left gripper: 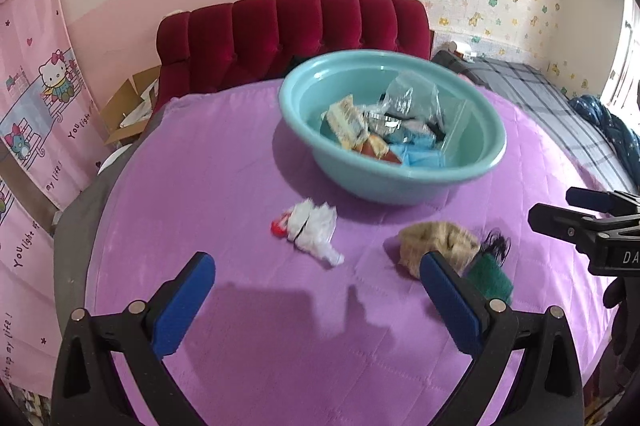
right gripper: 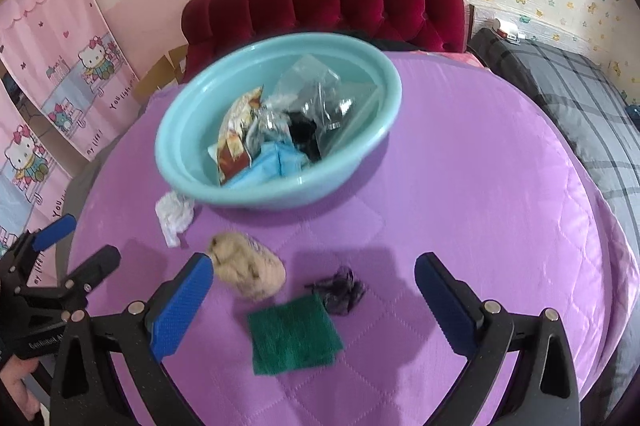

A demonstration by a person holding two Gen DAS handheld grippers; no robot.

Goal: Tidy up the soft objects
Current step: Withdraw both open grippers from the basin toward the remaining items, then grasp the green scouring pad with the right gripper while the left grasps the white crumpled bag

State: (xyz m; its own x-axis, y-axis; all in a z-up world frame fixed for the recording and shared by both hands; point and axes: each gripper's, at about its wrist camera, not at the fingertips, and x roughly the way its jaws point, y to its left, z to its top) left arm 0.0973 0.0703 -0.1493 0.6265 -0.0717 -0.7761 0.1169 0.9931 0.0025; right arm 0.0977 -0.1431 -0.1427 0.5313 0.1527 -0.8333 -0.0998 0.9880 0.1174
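Both the left gripper (left gripper: pixel 316 290) and right gripper (right gripper: pixel 314 284) are held with fingers wide apart, nothing clasped; the green scouring pad (right gripper: pixel 294 334) is seen flat on the purple cover (right gripper: pixel 460 206), before the basin (right gripper: pixel 208 182); it is judged light and limp, best pinched at an edge.

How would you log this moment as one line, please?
left gripper: open, empty | right gripper: open, empty | basin: part filled | on cover: tissue, tan cloth, green pad, black net
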